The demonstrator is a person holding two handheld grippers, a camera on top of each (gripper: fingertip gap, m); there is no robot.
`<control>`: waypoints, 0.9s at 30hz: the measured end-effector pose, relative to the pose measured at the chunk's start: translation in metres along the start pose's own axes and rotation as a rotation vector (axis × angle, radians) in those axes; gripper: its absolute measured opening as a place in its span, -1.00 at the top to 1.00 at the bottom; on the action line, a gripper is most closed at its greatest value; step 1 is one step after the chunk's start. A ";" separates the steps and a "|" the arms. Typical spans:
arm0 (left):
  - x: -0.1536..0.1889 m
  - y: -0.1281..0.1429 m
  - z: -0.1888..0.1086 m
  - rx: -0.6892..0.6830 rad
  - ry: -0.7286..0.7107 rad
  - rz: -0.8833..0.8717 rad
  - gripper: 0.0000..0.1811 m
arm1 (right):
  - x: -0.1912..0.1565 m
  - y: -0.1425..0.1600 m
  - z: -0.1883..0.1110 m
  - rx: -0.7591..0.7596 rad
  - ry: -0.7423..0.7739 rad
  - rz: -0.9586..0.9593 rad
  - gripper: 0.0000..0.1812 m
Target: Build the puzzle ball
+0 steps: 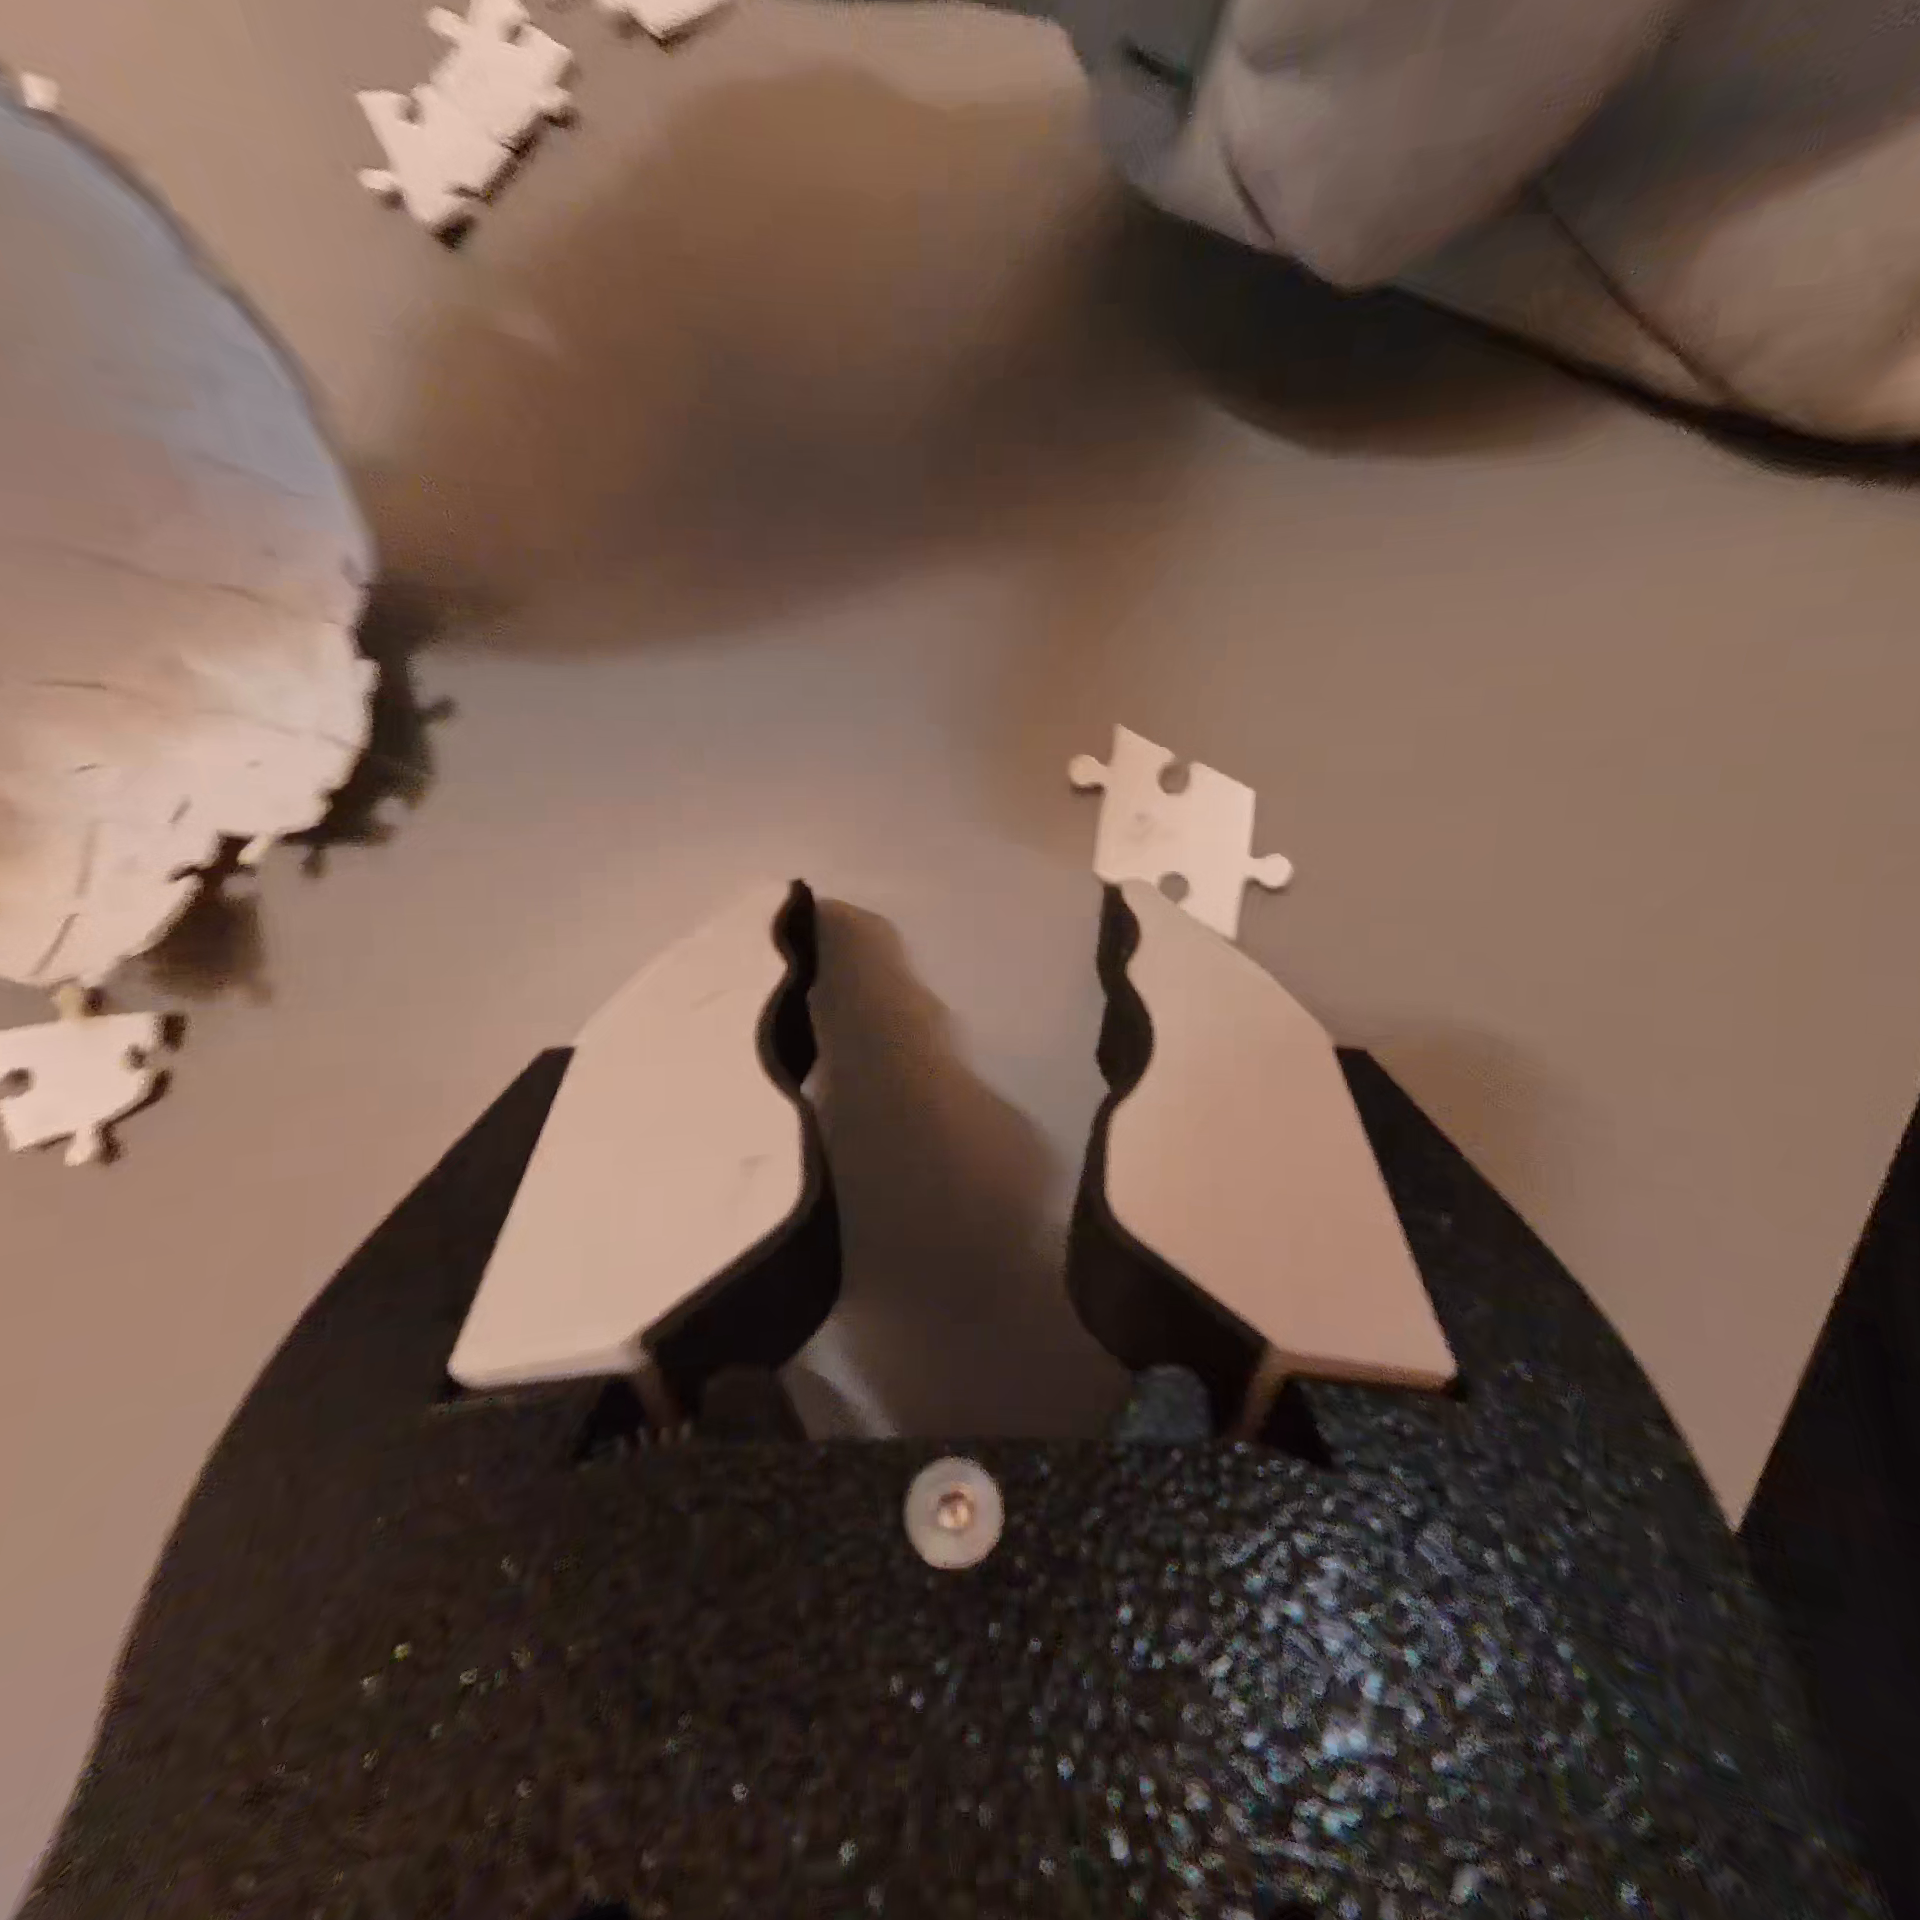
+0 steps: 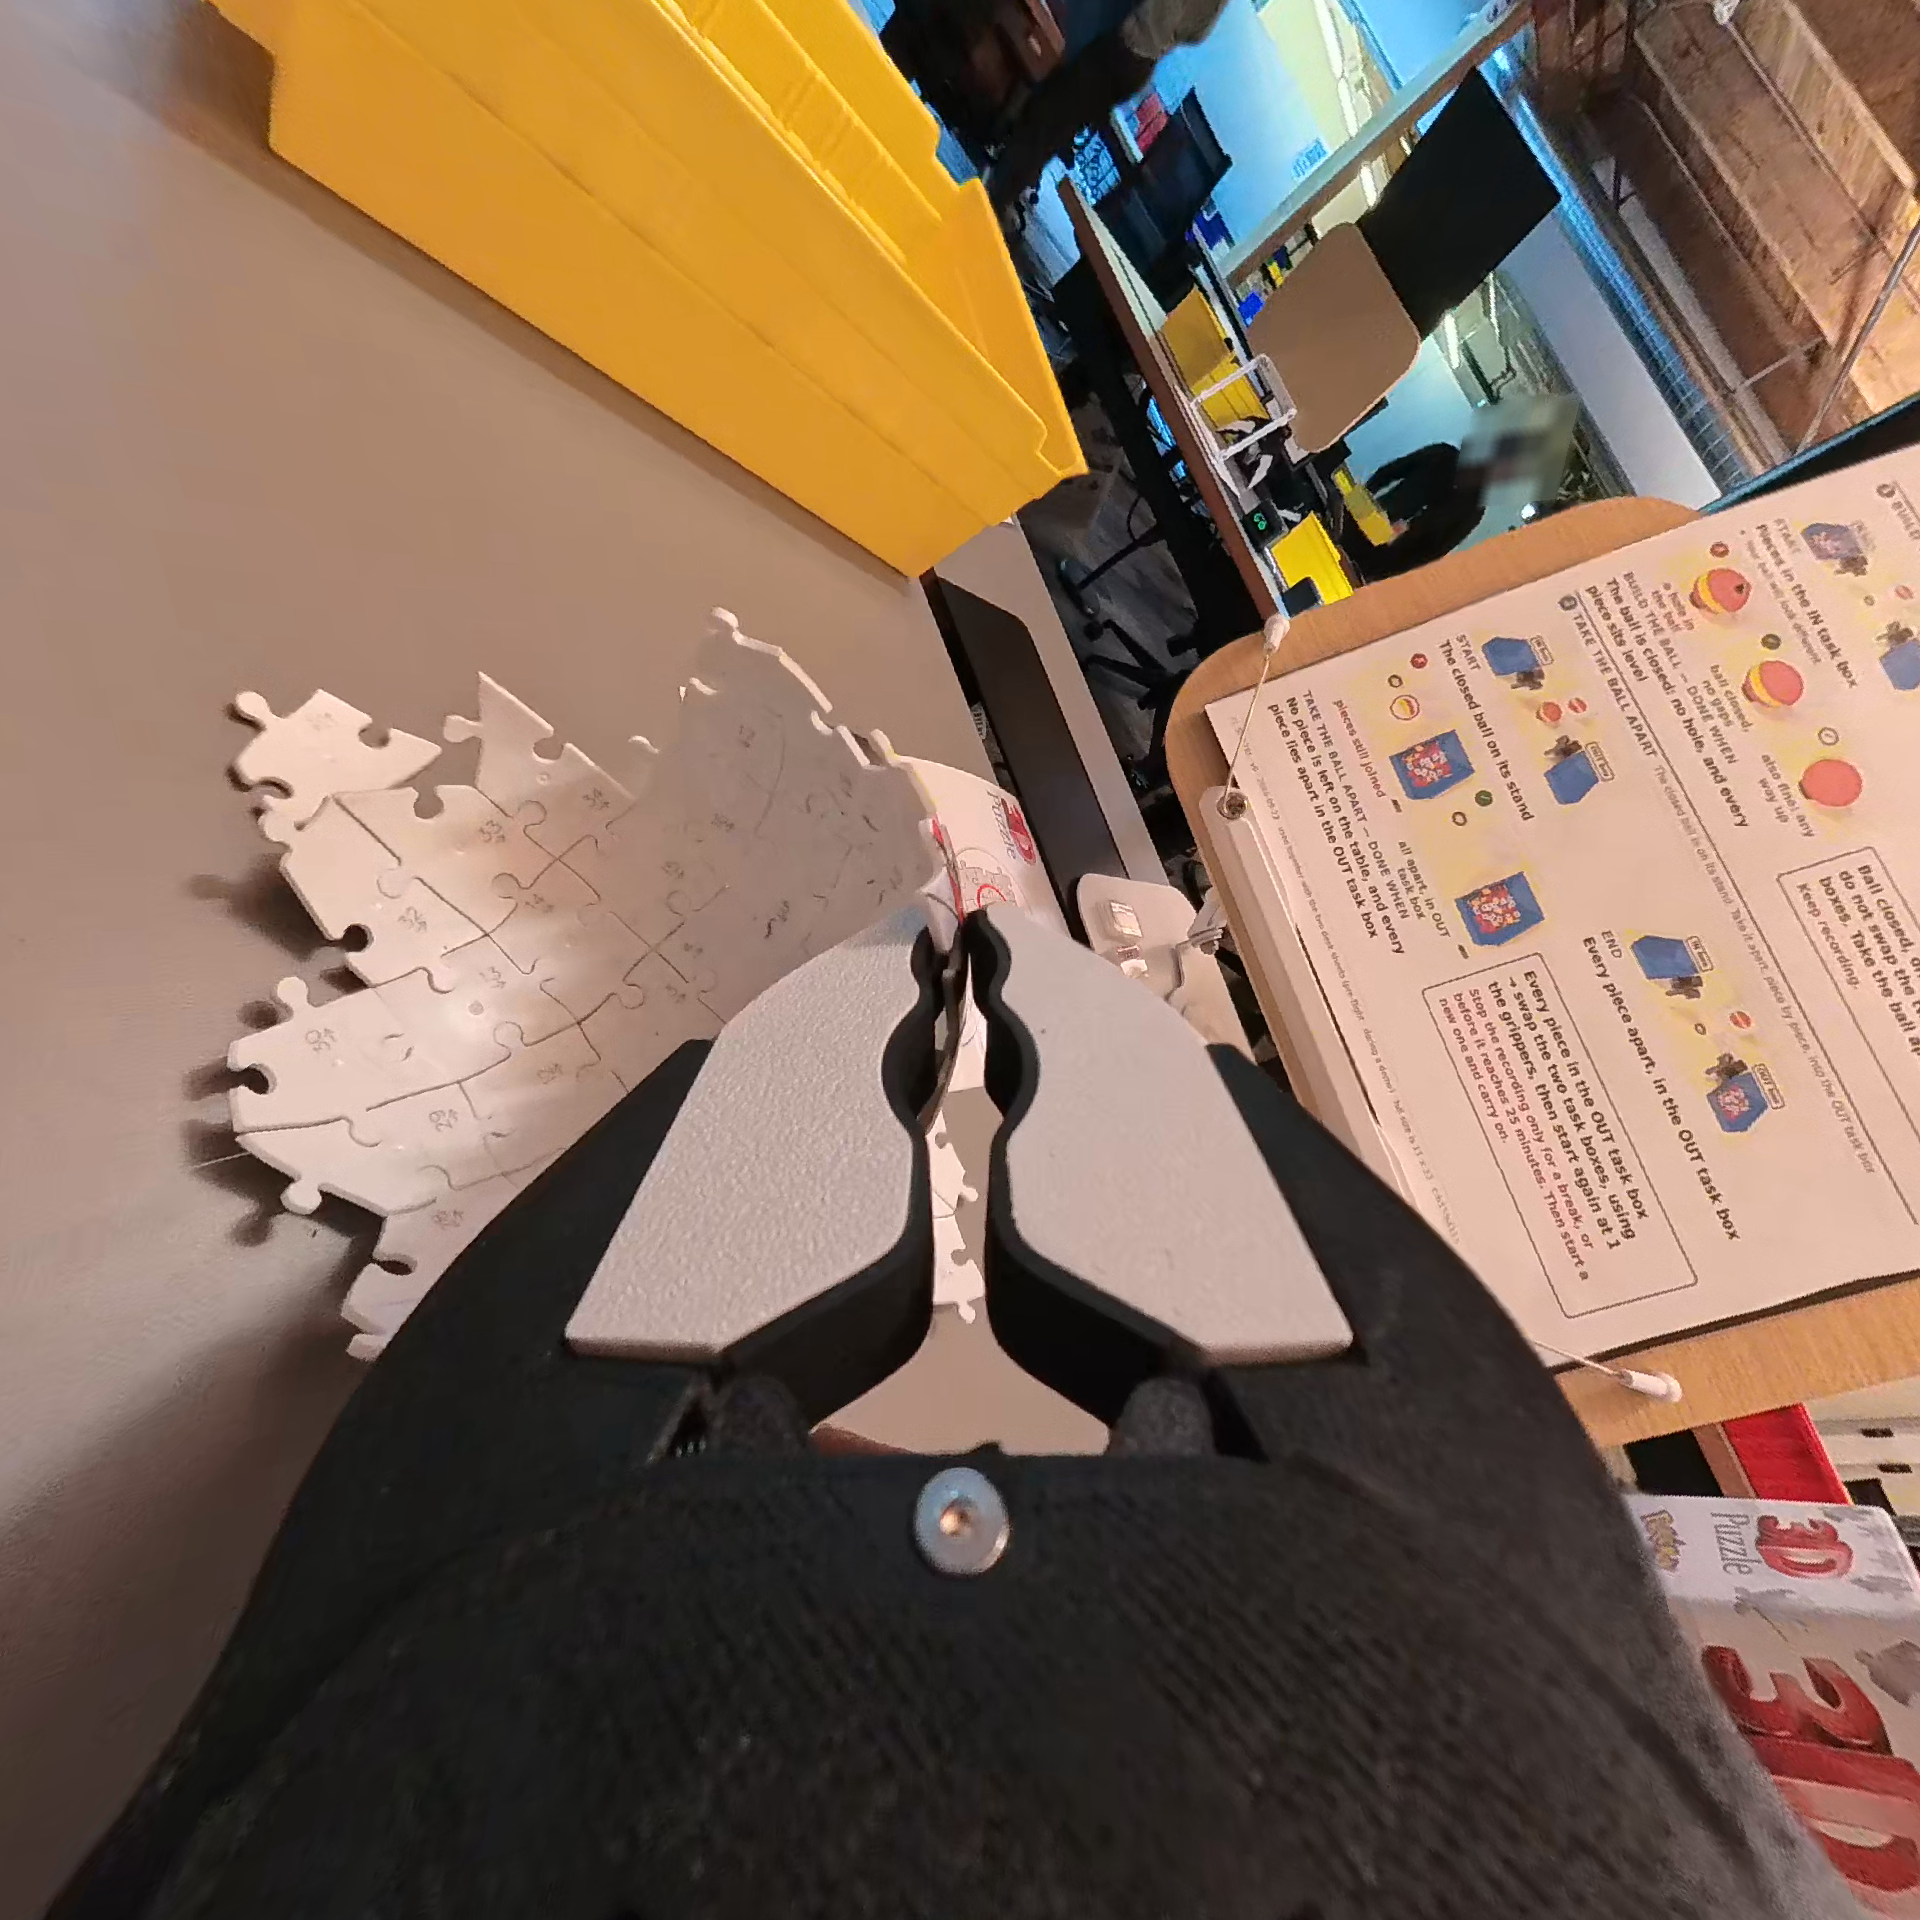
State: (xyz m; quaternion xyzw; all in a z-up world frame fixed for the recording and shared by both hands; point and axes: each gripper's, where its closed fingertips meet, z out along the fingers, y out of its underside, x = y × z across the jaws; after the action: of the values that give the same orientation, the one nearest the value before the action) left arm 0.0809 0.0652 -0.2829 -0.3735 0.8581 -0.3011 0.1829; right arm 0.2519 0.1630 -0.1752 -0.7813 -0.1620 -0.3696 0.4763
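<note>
In the left wrist view my left gripper is open and empty, low over the table. A single white puzzle piece lies just beyond its right fingertip. The partly built puzzle ball shell is at the left edge, blurred. In the right wrist view my right gripper is shut on the edge of the curved puzzle ball shell, whose white inner side with jagged rim faces me. Its printed outer side shows past the fingertips.
Loose joined pieces lie at the far left and another piece at the near left. A grey cloth bag sits far right. Yellow bins, an instruction sheet on a wooden board and a puzzle box flank the right gripper. My hands' fingertips stand some 20 centimeters from each other.
</note>
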 end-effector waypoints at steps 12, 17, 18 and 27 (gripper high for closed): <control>0.044 -0.022 0.006 0.006 0.048 -0.087 0.42 | -0.006 -0.006 0.000 0.015 -0.015 -0.018 0.96; 0.034 -0.015 0.012 -0.041 -0.066 -0.098 0.73 | -0.005 -0.004 0.000 0.017 -0.018 -0.007 0.96; 0.033 -0.015 0.012 -0.033 -0.065 -0.105 0.72 | -0.005 -0.003 0.000 0.016 -0.018 -0.001 0.96; -0.018 0.013 -0.015 -0.054 -0.249 -0.286 0.59 | -0.004 -0.001 0.000 0.015 -0.021 0.011 0.96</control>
State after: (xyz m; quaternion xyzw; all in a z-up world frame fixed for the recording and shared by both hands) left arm 0.0778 0.0919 -0.2787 -0.5308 0.7748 -0.2524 0.2329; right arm 0.2485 0.1640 -0.1778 -0.7823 -0.1655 -0.3575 0.4825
